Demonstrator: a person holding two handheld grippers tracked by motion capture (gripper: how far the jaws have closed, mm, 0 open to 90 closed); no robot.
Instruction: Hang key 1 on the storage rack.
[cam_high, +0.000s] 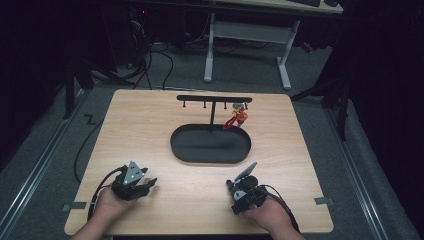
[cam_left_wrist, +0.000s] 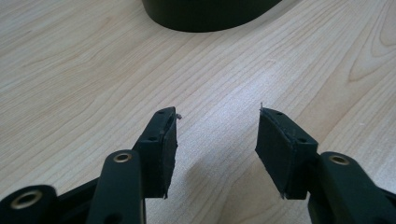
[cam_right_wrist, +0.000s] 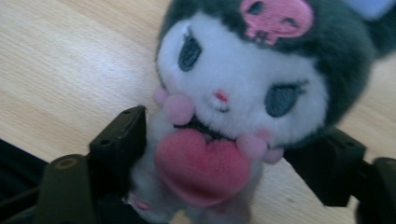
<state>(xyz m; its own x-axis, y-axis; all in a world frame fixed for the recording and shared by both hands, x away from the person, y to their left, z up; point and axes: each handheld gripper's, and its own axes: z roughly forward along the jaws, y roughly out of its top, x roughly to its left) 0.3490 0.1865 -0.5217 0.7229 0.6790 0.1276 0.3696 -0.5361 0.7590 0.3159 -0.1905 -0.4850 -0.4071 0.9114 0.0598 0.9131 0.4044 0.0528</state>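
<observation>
We've got the plush toy (cam_right_wrist: 243, 93) sitting between the right gripper (cam_high: 239, 181) jaws at five o'clock on the table (cam_high: 150, 130); whether the pads press it, we can't tell. No readable writing on it, just a pink skull patch (cam_right_wrist: 275, 16) and a red heart (cam_right_wrist: 203, 165). Our left gripper (cam_left_wrist: 217, 142) at seven o'clock gapes, nothing between, black tray (cam_high: 210, 144) at centre.

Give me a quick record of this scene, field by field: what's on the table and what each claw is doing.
table: light wood
stand: black oval tray with a hook bar
on hook: small red and orange charm, right end of the bar
left claw: open, nothing between its jaws, over bare wood
right claw: jaws on either side of a plush toy; contact unclear
plush toy: white face, dark hood with pink skull, pink heart
</observation>
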